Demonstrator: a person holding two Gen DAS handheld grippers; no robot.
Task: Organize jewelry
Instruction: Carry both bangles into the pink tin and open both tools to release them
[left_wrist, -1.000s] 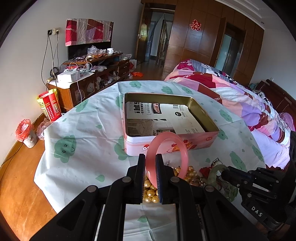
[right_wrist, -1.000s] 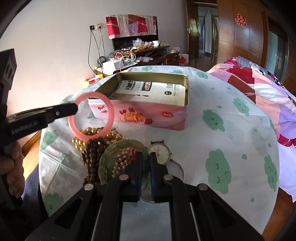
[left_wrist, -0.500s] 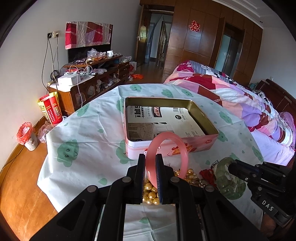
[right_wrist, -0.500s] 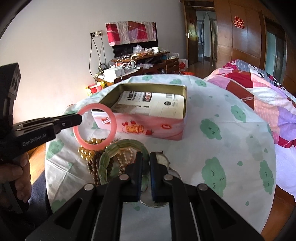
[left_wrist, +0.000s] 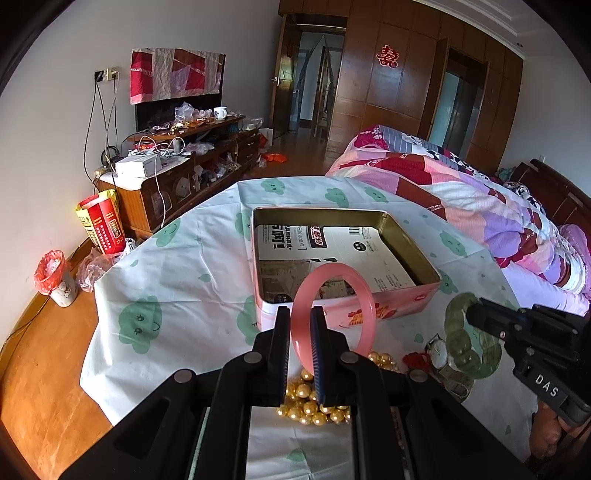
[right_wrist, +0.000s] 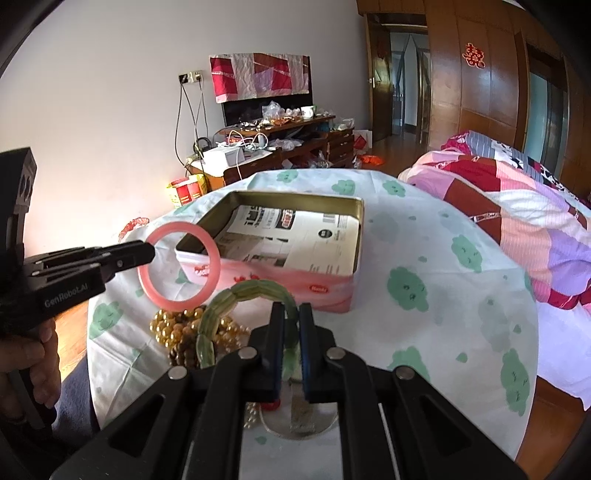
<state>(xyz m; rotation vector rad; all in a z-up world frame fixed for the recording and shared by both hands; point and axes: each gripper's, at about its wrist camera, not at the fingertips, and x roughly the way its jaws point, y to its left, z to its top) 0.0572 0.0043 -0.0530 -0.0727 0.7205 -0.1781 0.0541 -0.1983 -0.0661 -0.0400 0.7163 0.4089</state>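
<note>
Both grippers have risen since a second ago: the right gripper (right_wrist: 291, 317), closed down to a narrow gap, now clamps the green jade-bead bracelet (right_wrist: 236, 295) clear of the tablecloth. The left gripper (left_wrist: 300, 325), equally narrow, pinches the translucent pink bangle (left_wrist: 334, 306) upright at 6 o'clock of the open pink rectangular tin (left_wrist: 347, 254), above the gold-pearl strand (left_wrist: 314, 406).

The round surface (left_wrist: 173, 280) wears a white cloth printed with green clouds. On it rest an open pink tin (left_wrist: 343, 314) lined with printed paper, gold beads (left_wrist: 314, 410), brown beads (right_wrist: 181, 350) and a wristwatch (left_wrist: 439, 354).
</note>
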